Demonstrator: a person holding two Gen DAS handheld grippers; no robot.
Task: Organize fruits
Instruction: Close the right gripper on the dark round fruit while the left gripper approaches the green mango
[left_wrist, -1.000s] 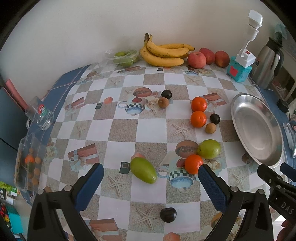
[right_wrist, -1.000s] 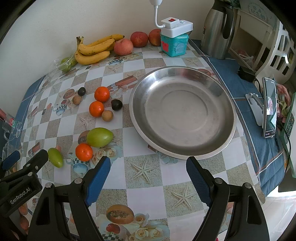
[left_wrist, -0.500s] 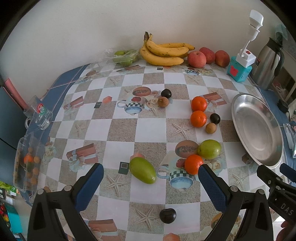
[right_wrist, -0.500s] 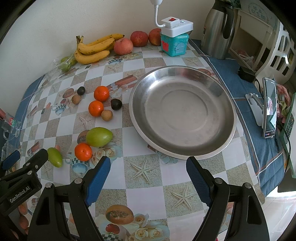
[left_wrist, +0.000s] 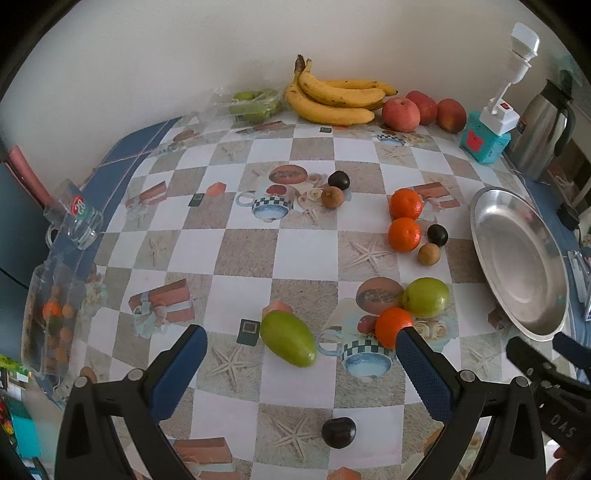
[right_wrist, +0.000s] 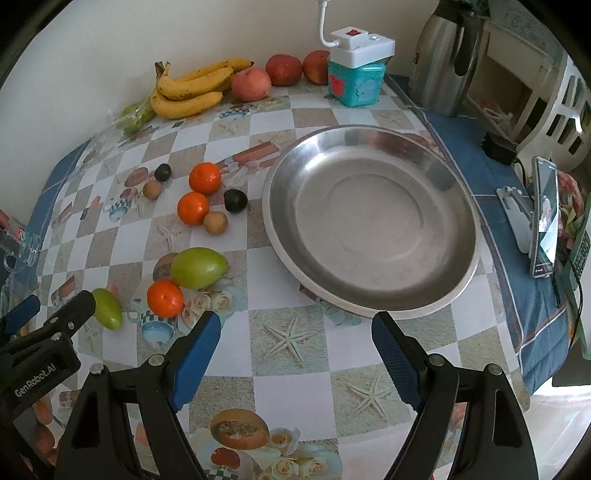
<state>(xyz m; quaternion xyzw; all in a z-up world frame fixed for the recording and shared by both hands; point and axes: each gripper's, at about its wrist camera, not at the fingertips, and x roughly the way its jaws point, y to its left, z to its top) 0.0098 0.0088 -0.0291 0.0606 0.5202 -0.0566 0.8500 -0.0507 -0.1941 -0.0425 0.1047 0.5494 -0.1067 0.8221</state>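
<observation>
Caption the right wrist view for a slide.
Open right gripper hovers before an empty steel plate; oranges, green mangoes and bananas scattered alongside.

Readable markings:

- "GenRobot.AI", white lettering on the black body of the left gripper (right_wrist: 40, 325), seen at the lower left edge of the right wrist view.
- "DAS", white letters on the black body of the right gripper (left_wrist: 546, 354), at the lower right edge of the left wrist view; the word is cut off by the frame.
- Glass mug (left_wrist: 75, 221): a round red and green label, its lettering too small to read.
</observation>
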